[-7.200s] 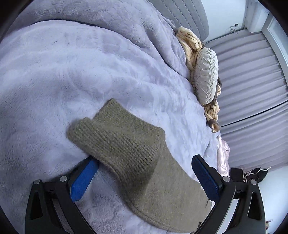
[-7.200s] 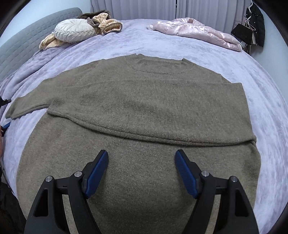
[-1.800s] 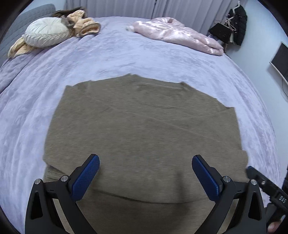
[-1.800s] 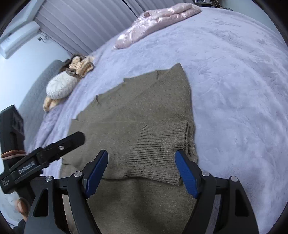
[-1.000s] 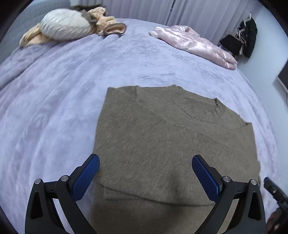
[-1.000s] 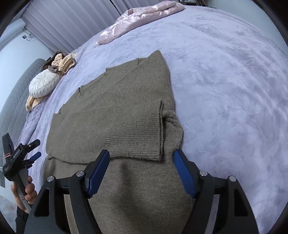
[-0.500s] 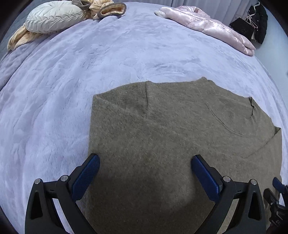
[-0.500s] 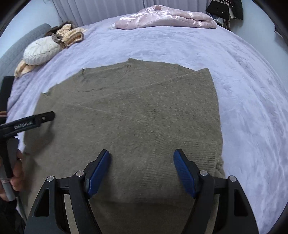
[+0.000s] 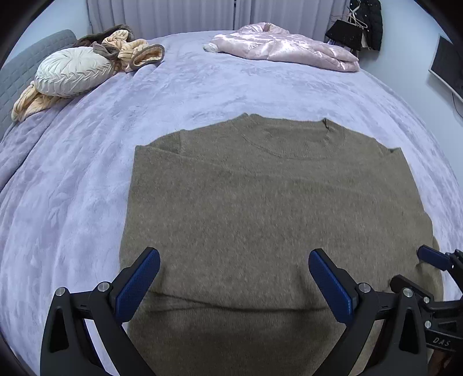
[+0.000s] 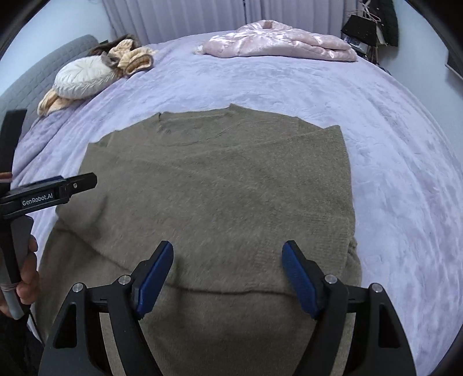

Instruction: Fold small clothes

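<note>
An olive knit sweater (image 9: 260, 208) lies flat on the lavender bed cover (image 9: 86, 188), collar away from me, both sleeves folded across its body. It also shows in the right wrist view (image 10: 220, 196). My left gripper (image 9: 234, 277) is open and empty, above the sweater's lower part. My right gripper (image 10: 228, 272) is open and empty, above the folded sleeve edge near the hem. The right gripper's fingertips (image 9: 434, 260) show at the right edge of the left wrist view. The left gripper (image 10: 58, 191) shows at the left of the right wrist view, held in a hand.
A round cream cushion (image 9: 72, 72) and tan knitwear (image 9: 136, 55) lie at the far left by the grey headboard (image 9: 17, 66). A pink satin jacket (image 9: 283, 46) lies at the far side. Dark clothes (image 9: 358, 26) hang at the far right.
Both grippers have swung back to face the sweater squarely from the hem side. Since 7.2 s ago the left sleeve has been folded across the body.
</note>
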Demonstrator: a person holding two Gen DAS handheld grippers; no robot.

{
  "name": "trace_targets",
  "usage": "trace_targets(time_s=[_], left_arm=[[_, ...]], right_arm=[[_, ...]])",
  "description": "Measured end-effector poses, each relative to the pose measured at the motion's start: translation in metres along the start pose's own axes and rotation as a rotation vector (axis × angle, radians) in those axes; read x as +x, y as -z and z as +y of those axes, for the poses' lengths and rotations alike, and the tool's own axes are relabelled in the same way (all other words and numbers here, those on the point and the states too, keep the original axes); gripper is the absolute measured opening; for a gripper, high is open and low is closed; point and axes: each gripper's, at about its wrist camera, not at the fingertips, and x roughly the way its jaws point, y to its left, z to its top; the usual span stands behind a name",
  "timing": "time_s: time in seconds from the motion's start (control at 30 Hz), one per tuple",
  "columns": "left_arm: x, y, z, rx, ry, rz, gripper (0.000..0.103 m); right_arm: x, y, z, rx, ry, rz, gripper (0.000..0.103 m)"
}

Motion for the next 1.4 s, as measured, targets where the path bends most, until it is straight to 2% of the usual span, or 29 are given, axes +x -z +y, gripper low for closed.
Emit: trace_targets(time_s=[0.1,0.17,0.3,0.37,0.47,0.53,0.6,0.7,0.87,1.07,1.2,1.4], left_arm=[[0.012,0.017,-0.005,0.013,0.001,0.058,0.103],[0.015,0.025,-0.006,0.029,-0.014,0.061,0.103],[0.007,0.039,-0.005,0.014,-0.025,0.074,0.103],[-0.004,0.047,-0.008,0.014,-0.008,0.052,0.103],[-0.009,0.057,-0.022,0.059,0.001,0.047,0.103],[-0.004,0.062,-0.030,0.087,-0.014,0.053,0.103],[0.004,0.066,-0.029,0.084,-0.018,0.068,0.103],[0.005,0.073,-0.017,0.052,0.025,0.070,0.103],[-0.016,0.097,-0.012,0.085,0.003,0.048,0.103],[-0.046,0.148,-0.003,0.126,0.017,0.022,0.103],[-0.064,0.182,0.002,0.172,0.010,-0.003,0.103],[-0.082,0.210,0.010,0.190,0.011,-0.024,0.103]], right_arm=[[0.007,0.007,0.005,0.001,0.006,0.037,0.080],[0.011,0.013,0.007,-0.006,0.011,0.053,0.080],[0.019,0.026,0.019,-0.105,0.081,0.058,0.080],[0.014,0.031,0.020,-0.110,0.100,0.049,0.080],[-0.003,0.036,0.017,-0.062,0.047,0.012,0.081],[-0.011,0.040,0.021,-0.074,0.036,-0.017,0.081],[-0.006,0.042,0.026,-0.084,0.049,0.003,0.081],[0.010,0.048,0.024,-0.067,0.030,0.045,0.080],[0.003,0.064,0.019,-0.094,0.012,0.031,0.081],[-0.019,0.104,0.012,-0.176,0.010,0.015,0.082],[-0.038,0.139,0.004,-0.232,0.007,-0.042,0.082],[-0.062,0.184,-0.012,-0.278,0.001,-0.103,0.082]])
